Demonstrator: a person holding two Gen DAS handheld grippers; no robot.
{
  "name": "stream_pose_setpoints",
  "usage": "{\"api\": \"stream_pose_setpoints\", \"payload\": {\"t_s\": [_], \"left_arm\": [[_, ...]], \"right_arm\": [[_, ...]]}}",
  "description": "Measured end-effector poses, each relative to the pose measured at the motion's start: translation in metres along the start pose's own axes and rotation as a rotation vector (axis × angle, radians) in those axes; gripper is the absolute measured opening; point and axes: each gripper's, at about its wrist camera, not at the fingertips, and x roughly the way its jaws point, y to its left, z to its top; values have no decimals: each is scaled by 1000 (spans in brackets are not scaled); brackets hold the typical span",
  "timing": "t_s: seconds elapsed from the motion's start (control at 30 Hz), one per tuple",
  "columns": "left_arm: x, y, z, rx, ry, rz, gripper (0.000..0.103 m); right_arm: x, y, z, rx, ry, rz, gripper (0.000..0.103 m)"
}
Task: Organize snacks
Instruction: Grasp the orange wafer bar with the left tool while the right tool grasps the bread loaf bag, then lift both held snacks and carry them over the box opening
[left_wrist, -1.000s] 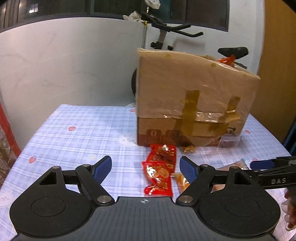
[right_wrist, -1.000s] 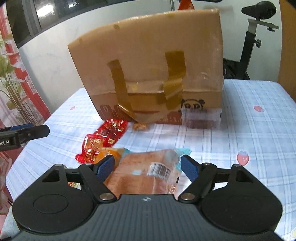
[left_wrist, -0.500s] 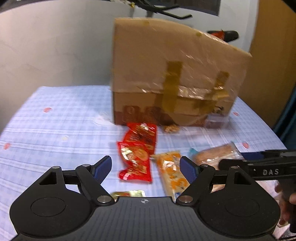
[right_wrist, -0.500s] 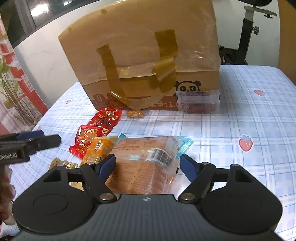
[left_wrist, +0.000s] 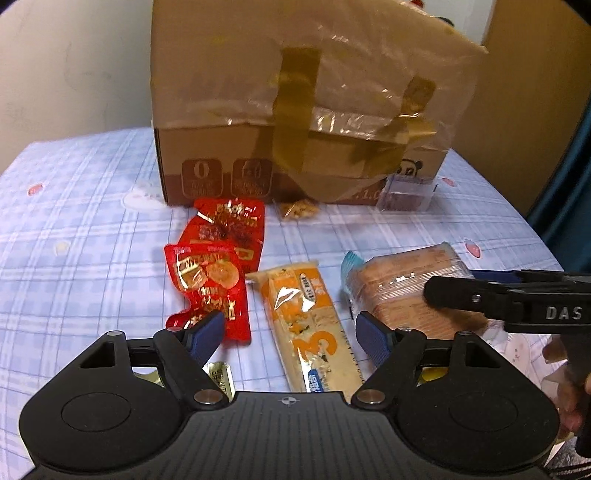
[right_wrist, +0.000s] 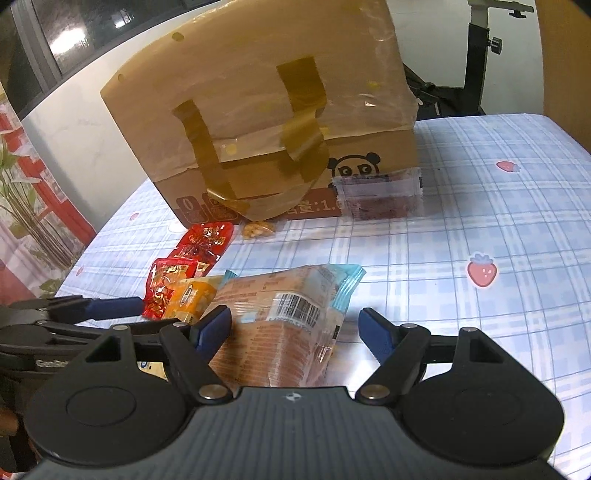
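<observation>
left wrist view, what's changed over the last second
The left hand-held gripper has dipped toward the table: the orange snack bar now lies between its closing fingers, still ungripped, and the cardboard box looms larger. The right hand-held gripper edged closer over the biscuit pack, still open. Snacks and box stayed put.

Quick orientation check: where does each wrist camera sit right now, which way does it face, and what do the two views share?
Left wrist: rides the left gripper, angled down at the orange snack bar; jaws closing, pads clear.
Right wrist: rides the right gripper, angled down over the biscuit pack; open.
Shared: cardboard box, red packets, each other's gripper.
</observation>
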Motion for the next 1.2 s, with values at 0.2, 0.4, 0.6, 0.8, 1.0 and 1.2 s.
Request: {"api": "stream_pose_setpoints", "payload": {"t_s": [0.2,0.4,0.6,0.8,1.0,1.2], "left_arm": [[10,-5,0,26,35,-17,61],[14,-10,1,32,44,-33,47],[-2,0,-3,3,20,13,44],[-23,5,-8,-36,-53,43,44],[-35,7,-9,-68,-104,57,44],[-43,7,-9,-85,-131,56,44]], "right_arm": [[3,2,0,3,1,7,78],[2,2,-2,6,2,8,78],[0,1,-2,19,-5,11,76],[1,1,-3,24,4,27,75],[8,0,-3,40,20,51,75],[16,-6,-4,116,35,96,74]]}}
